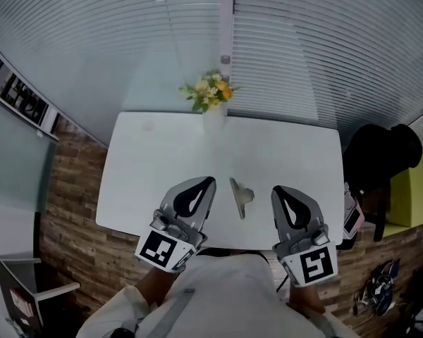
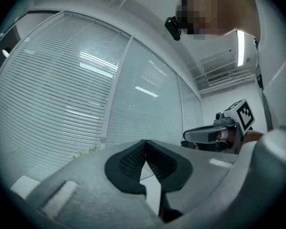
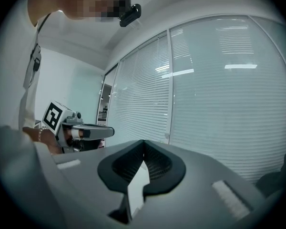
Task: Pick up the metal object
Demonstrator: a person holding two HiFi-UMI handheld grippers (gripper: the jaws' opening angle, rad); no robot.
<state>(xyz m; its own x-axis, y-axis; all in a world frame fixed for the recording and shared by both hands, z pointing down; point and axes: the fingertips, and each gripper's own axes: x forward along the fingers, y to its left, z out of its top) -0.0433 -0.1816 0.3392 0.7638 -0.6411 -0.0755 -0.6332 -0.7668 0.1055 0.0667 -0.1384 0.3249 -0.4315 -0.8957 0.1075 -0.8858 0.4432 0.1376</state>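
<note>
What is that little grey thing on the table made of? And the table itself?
The little grey thing looks like metal: dull silvery grey with a pale sheen, though it is small here. The table has a smooth, matte white top, maybe laminate or painted board; I can't tell which.

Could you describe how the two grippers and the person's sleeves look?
The left gripper and right gripper are grey, with black ribbed pads shaped like a teardrop at the jaws. Each carries a white cube with black square markers. The person wears a light long-sleeved shirt.
</note>
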